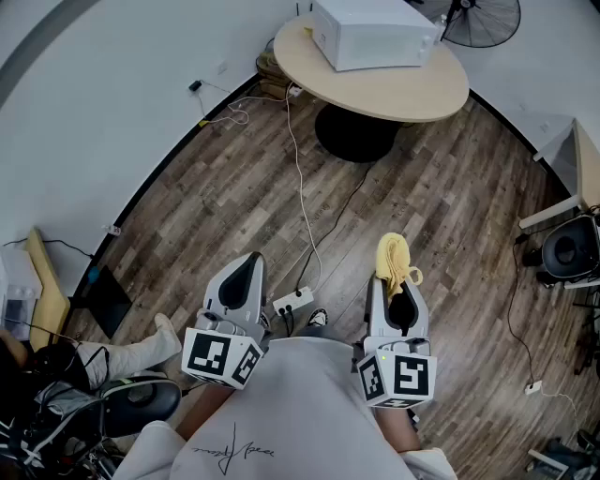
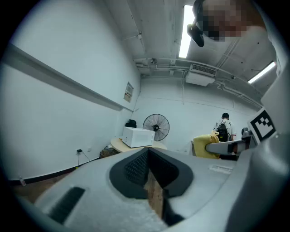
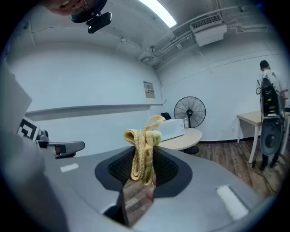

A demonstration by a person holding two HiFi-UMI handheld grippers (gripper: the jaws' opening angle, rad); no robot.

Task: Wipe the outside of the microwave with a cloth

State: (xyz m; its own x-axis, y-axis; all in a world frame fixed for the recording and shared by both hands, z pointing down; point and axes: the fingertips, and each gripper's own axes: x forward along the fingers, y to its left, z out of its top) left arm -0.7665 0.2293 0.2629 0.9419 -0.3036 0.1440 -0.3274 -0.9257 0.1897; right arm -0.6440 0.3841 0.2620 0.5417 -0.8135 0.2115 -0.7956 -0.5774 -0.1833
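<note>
A white microwave [image 1: 372,32] stands on a round beige table [image 1: 394,86] at the far end of the room, well away from both grippers; it also shows small in the left gripper view [image 2: 137,136] and the right gripper view [image 3: 172,129]. My right gripper [image 1: 392,263] is shut on a bunched yellow cloth [image 1: 395,256], which sticks up from between its jaws [image 3: 143,154]. My left gripper [image 1: 246,273] is shut with nothing in it, held beside the right one close to my body.
A white cable [image 1: 302,197] runs across the wood floor to a power strip [image 1: 292,302] between the grippers. A standing fan [image 1: 483,19] is behind the table. A desk and black equipment [image 1: 568,248] stand at right; a seated person's leg [image 1: 127,356] is at left.
</note>
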